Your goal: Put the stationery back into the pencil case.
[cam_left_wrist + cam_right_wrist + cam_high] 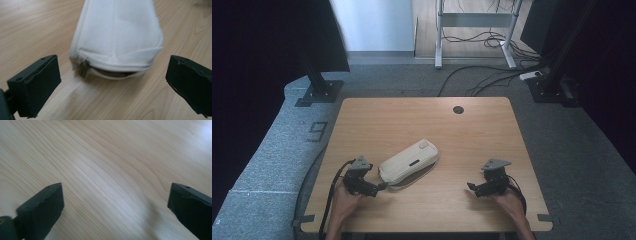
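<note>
The table is a plain wooden top, bare apart from a cable hole near its far edge and the cream pouch lying a little left of the middle on my side. The pouch is a long zipped case, and its long axis runs on a slant, from the near-left end by my left hand up to the far-right end toward the middle of the table. My left tool sits just beside that near-left end, pointing at it, with its jaws spread wide and nothing between them; from the left gripper view the pouch stretches straight away from me along its length, its end facing me between the two open jaws but apart from both. At that end the zipper pull hangs at the left corner, and the zip gapes a little to its right, showing a dark slit. My right tool is well apart from the pouch, out to its right over bare wood, also spread wide and holding nothing. So I judge my left hand to be the nearer one by far, already lined up with the pouch's end, while my right would have to cross toward the centre to reach the far-right end.
</note>
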The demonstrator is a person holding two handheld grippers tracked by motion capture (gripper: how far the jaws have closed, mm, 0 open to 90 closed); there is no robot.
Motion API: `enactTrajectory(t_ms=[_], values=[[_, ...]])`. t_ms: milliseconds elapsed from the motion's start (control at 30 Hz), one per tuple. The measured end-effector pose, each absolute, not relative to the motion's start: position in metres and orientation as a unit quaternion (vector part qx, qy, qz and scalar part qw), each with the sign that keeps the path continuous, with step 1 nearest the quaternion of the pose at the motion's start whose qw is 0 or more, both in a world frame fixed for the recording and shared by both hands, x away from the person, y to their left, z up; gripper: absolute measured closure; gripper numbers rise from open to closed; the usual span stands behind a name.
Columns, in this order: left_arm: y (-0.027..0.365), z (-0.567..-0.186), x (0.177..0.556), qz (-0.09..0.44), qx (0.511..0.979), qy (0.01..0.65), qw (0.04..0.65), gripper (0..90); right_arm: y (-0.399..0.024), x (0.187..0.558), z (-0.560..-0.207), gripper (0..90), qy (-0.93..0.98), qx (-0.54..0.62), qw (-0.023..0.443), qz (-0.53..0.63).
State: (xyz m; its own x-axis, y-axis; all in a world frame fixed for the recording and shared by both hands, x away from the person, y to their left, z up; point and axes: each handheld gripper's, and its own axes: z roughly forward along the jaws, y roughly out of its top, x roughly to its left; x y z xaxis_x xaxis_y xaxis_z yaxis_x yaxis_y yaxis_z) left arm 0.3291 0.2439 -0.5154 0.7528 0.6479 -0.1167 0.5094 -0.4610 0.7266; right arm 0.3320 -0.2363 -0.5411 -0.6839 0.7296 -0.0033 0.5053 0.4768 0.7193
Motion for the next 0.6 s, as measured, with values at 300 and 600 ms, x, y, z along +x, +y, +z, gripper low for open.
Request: enactTrajectory(t_ms=[300, 600], values=[[0.257, -0.542, 0.334, 0.095, 0.849, 0.365, 0.37, 0.0, -0.251, 0.33, -0.556, 0.0, 0.838, 0.383, 0.158, 0.355], [0.25, -0.548, 0.333, 0.135, 0.859, 0.372, 0.324, 0.0, -0.252, 0.329, -0.557, 0.0, 0.838, 0.383, 0.158, 0.355]])
